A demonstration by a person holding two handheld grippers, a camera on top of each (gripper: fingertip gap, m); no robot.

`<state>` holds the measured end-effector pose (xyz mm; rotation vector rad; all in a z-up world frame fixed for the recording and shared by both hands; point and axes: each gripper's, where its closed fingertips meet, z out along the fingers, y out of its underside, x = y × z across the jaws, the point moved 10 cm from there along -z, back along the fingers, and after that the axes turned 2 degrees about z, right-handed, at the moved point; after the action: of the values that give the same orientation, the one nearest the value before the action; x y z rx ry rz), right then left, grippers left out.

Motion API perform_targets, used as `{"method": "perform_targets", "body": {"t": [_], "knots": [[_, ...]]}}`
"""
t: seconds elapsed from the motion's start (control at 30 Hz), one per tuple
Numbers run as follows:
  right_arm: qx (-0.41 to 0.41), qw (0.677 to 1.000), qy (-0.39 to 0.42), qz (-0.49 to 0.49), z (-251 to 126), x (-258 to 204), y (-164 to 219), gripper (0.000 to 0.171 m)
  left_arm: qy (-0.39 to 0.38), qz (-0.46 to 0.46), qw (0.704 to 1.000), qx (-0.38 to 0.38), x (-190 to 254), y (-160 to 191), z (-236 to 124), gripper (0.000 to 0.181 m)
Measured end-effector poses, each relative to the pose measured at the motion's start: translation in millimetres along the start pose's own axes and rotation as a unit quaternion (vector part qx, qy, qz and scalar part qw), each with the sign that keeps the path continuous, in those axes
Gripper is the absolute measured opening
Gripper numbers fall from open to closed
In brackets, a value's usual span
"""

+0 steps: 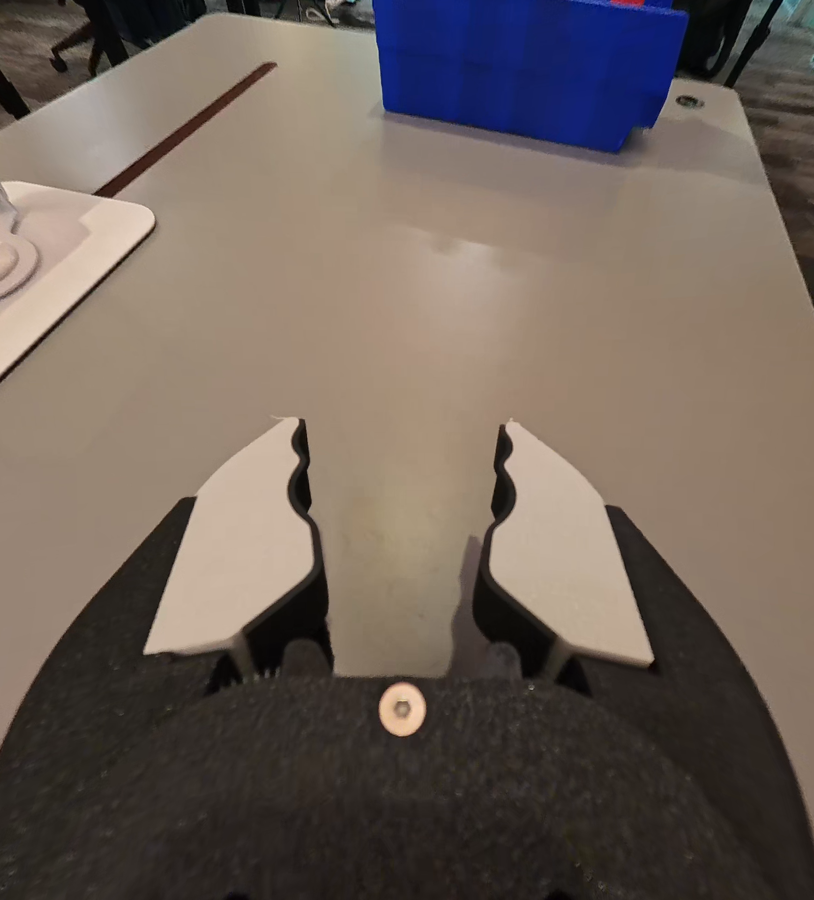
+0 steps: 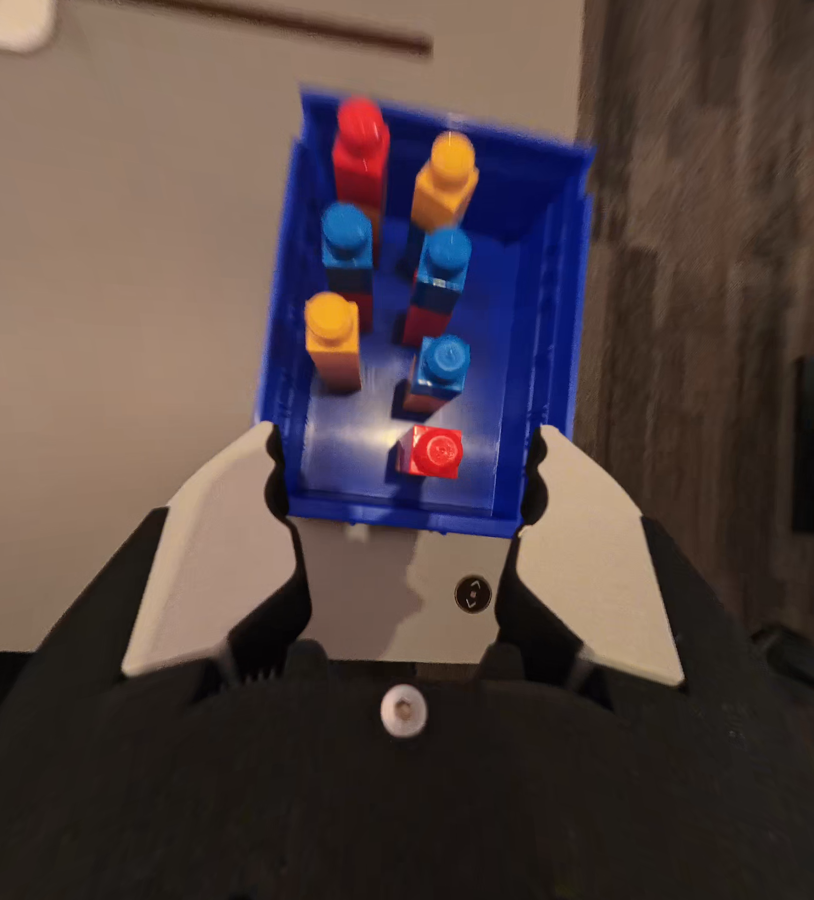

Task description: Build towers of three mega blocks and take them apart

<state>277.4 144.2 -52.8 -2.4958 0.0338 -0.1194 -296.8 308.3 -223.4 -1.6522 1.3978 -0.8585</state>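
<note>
Both claws are spread wide with nothing in them. Left gripper (image 1: 402, 423) hangs low over the bare grey table (image 1: 444, 302). Right gripper (image 2: 405, 431) looks down into the blue bin (image 2: 531, 311) near the table's corner, where red, blue and orange block towers (image 2: 436, 277) stand upright. Beyond the table edge lies dark wood floor (image 2: 711, 243).

Ahead of the right claw: one blue bin (image 2: 546, 311) holding seven block stacks, topped red twice (image 2: 361, 127) (image 2: 436, 450), orange twice (image 2: 448, 163) (image 2: 331, 321), blue three times (image 2: 346, 234) (image 2: 447, 253) (image 2: 445, 358). Left of the left claw: one white pad (image 1: 78, 253).
</note>
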Motion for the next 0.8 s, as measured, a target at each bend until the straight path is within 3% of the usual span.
{"method": "perform_targets", "body": {"t": [0.1, 0.2, 0.3, 0.4, 0.5, 0.63, 0.8], "knots": [[0.099, 0.995, -0.006, -0.022, -45.8, -30.9, 5.7, 0.092, -0.003, -0.004, 1.0, 0.022, 1.9, -6.7, -4.1, 0.073], [0.17, 0.983, -0.046, -0.048, -66.5, -71.9, 22.8, 0.088, -0.016, -0.001, 0.998, 0.053, 10.6, -24.5, -14.1, 0.072], [0.195, 0.972, -0.111, -0.07, -57.6, -114.0, 40.6, 0.087, -0.049, -0.003, 0.995, 0.09, 29.2, -54.3, -41.5, 0.074], [0.19, 0.959, -0.187, -0.092, -29.6, -153.2, 51.0, 0.084, -0.106, 0.002, 0.99, 0.092, 50.1, -82.5, -90.8, 0.071], [0.192, 0.942, -0.255, -0.104, -1.1, -186.8, 51.3, 0.083, -0.187, -0.002, 0.982, 0.039, 55.1, -94.0, -151.0, 0.071], [0.2, 0.923, -0.308, -0.114, 27.4, -216.2, 44.4, 0.081, -0.317, -0.007, 0.944, -0.092, 33.8, -72.3, -225.1, 0.07], [0.2, 0.914, -0.332, -0.119, 50.8, -234.7, 36.6, 0.08, -0.342, -0.018, 0.908, -0.243, -7.9, -24.7, -291.7, 0.063]]}}
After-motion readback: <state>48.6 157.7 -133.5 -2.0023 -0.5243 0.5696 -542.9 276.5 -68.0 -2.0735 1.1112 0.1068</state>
